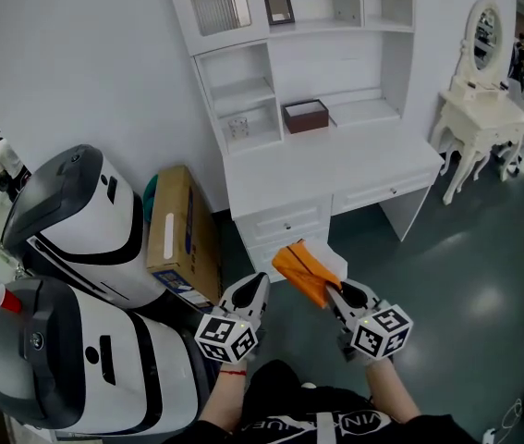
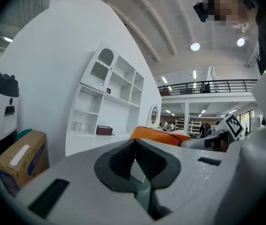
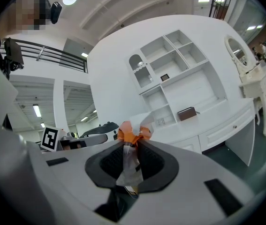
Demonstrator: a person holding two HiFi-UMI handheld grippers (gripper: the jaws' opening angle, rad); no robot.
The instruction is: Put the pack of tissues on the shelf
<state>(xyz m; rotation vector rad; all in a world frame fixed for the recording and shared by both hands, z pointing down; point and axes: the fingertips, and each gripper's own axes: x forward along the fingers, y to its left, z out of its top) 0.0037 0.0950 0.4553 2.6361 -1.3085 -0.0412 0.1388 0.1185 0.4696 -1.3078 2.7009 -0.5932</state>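
Tissue pack clamped by one edge in right gripper, near desk front; left gripper closed

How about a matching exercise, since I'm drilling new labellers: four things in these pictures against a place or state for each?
Things:
1. pack of tissues
2. brown box
3. cardboard carton
4. left hand-held gripper

Places or states:
A. on the floor beside the white desk
B. shut, nothing in it
C. clamped in the right hand-held gripper
D. on a shelf of the white desk

Pairs: 1-C, 2-D, 3-A, 4-B
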